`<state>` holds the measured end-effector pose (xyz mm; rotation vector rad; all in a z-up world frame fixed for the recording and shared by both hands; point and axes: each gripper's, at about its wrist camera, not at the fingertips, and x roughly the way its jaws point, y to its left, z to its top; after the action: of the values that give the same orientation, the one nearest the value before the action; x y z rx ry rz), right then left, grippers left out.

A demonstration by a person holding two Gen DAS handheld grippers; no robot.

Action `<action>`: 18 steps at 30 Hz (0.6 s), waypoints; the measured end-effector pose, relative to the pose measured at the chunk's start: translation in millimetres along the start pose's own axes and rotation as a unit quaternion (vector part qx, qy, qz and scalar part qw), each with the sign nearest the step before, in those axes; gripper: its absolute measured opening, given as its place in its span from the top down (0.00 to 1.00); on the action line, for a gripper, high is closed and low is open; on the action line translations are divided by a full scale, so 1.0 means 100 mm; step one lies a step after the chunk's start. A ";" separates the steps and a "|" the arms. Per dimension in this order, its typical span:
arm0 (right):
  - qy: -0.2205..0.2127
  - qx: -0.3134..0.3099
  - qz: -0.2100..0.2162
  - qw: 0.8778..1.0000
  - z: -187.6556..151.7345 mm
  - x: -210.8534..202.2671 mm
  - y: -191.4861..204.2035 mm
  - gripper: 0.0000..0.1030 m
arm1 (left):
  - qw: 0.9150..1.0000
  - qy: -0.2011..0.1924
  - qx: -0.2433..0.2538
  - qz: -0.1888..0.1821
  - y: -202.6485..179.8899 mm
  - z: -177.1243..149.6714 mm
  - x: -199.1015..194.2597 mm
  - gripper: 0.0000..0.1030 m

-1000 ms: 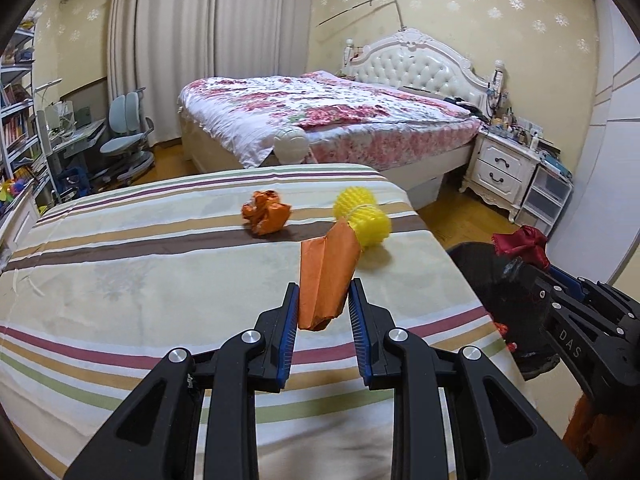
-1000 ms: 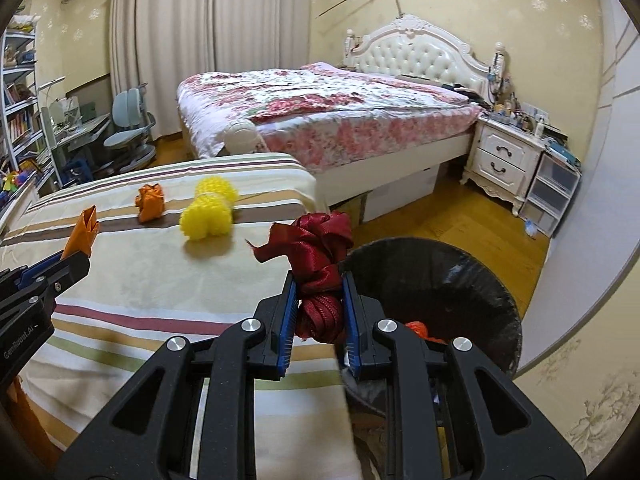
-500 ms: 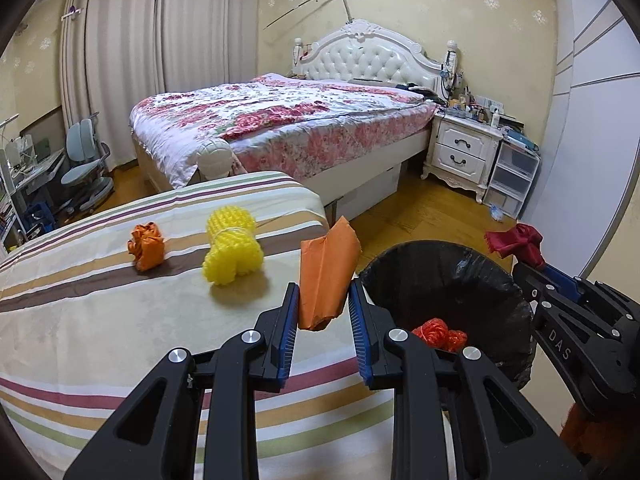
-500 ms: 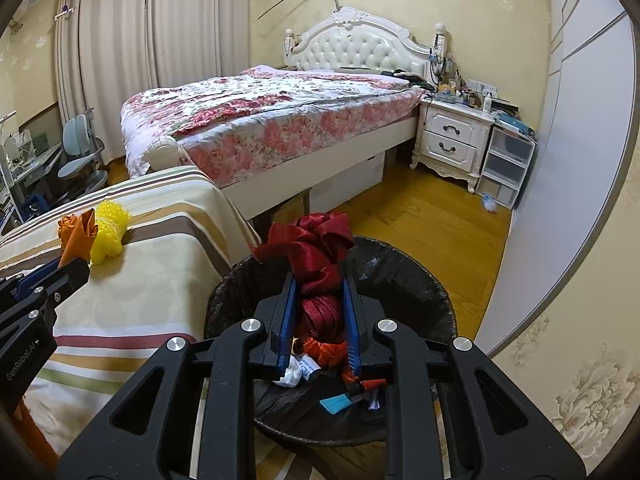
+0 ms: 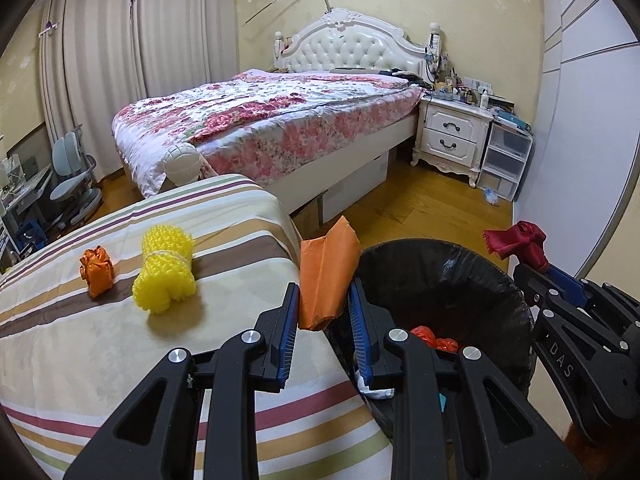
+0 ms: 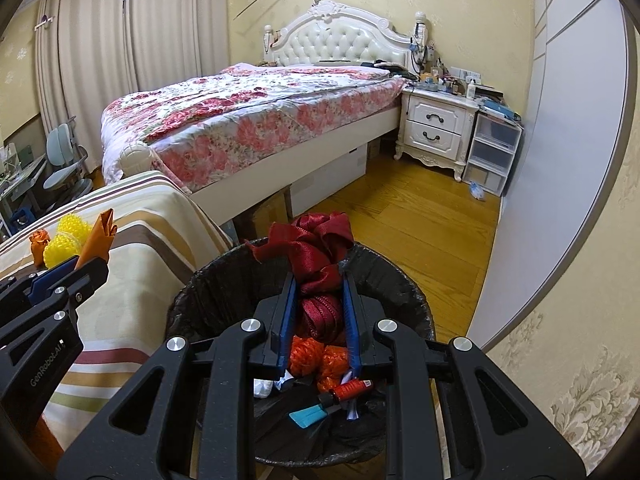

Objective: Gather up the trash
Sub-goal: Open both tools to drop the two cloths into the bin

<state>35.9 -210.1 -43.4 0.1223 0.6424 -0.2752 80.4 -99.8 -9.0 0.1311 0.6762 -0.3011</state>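
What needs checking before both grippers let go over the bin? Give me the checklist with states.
1. Right gripper shut on red ribbon: ok.
2. Ribbon above the trash bin opening: ok.
3. Left gripper shut on orange paper: ok.
4. Orange paper fully over the bin: cannot tell; it sits at the rim by the striped table.
5. Room left in the bin: ok.
6. Table trash cleared: not ok; yellow foam net and orange wad remain.

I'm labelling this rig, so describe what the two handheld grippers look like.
Both are matte black plastic frames with triangular cut-outs and silver round bolts. The jaws carry ribbed blue pads. The left gripper reads "GenRobot.AI" on its side; the right gripper shows "DAS". No cables or sleeves show.
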 end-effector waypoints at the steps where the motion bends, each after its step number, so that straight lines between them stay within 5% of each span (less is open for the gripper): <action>1: 0.001 0.001 -0.001 1.000 0.00 0.01 -0.01 0.80 | 1.000 0.001 0.001 0.000 -0.02 0.01 0.02 0.75; 18: 0.022 0.014 -0.010 1.000 0.01 0.20 -0.15 0.79 | 1.000 0.020 0.016 -0.005 -0.24 0.05 0.20 0.73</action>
<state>47.1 -228.6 -55.0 0.1493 0.6843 -0.3020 91.1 -128.6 -18.4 0.1643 0.7129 -0.3199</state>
